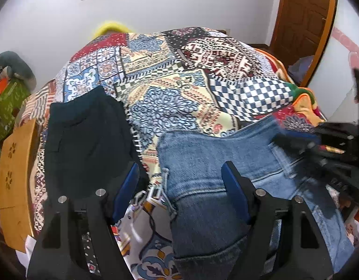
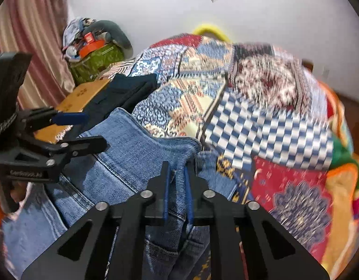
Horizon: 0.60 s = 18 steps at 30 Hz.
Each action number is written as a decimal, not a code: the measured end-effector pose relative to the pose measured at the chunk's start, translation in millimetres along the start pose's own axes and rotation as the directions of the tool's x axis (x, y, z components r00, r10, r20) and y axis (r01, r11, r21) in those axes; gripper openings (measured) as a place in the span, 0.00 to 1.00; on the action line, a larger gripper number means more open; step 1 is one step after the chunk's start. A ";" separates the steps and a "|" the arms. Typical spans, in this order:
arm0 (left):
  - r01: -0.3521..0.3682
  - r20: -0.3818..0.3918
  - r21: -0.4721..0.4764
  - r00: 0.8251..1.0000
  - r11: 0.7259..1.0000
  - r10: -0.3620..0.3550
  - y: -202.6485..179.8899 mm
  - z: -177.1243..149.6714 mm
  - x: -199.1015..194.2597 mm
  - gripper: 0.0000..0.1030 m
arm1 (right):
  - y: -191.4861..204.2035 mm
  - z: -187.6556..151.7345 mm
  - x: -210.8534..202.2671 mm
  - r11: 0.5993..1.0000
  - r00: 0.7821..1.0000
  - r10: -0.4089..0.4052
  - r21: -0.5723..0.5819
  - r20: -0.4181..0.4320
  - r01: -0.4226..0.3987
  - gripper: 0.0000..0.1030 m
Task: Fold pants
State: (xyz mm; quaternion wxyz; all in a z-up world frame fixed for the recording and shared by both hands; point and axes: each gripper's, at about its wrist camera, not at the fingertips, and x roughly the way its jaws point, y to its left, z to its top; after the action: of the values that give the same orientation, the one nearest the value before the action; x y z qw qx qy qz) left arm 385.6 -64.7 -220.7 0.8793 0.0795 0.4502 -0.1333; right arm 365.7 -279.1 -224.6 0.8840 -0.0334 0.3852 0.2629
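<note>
The blue jeans (image 1: 202, 163) are lying across the near part of the bed, on a patchwork bedspread (image 1: 170, 79) of checkered, floral and geometric panels. The left gripper (image 1: 180, 175) is hovering over them with its blue-padded fingers (image 1: 235, 186) spread wide apart, one to each side of the denim's left edge, gripping nothing. From the right wrist camera, the right gripper (image 2: 177, 175) is pinching a raised fold of the jeans (image 2: 132, 154), its two pads pressed together on the cloth (the denim is bunching up between them). The left gripper (image 2: 86, 130) is showing at the left of that view, and pale lettering on its black body is too blurred to read.

A dark folded garment (image 1: 90, 135) is sitting near the bed's left edge, just beside the jeans but apart from them. A wooden board (image 1: 16, 175) is jutting out past that edge. Beyond the bed's far left corner, a green bag (image 2: 95, 63) is holding an orange box and a grey soft thing. A yellow object (image 2: 209, 30) is peeking over the far edge against the white wall.
</note>
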 end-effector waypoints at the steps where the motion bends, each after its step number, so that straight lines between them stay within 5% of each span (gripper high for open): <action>1: -0.014 0.001 0.000 1.000 1.000 0.014 0.8 0.9 1.1 0.72 | -0.4 2.6 -2.3 1.000 1.000 -0.006 -0.010 0.013 0.007 0.04; 4: -0.028 0.000 0.000 1.000 1.000 0.028 2.6 1.0 7.7 0.73 | -4.8 7.9 -5.7 1.000 1.000 -0.006 -0.003 0.024 0.007 0.04; 10: -0.023 -0.007 -0.013 1.000 1.000 0.023 5.3 -7.1 23.4 0.77 | -12.6 -6.1 27.7 0.999 0.995 -0.048 -0.015 -0.085 0.047 0.04; 18: -0.039 0.038 -0.004 0.999 0.999 0.039 11.1 -4.5 -17.2 0.75 | -4.5 5.6 -5.4 0.993 0.990 -0.112 -0.047 -0.089 0.108 0.07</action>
State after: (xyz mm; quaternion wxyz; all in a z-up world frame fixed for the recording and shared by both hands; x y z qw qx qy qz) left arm 375.9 -50.2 -209.1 0.8903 0.0842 0.4320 -0.1168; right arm 368.6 -283.9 -217.5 0.8776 -0.0853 0.4173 0.2201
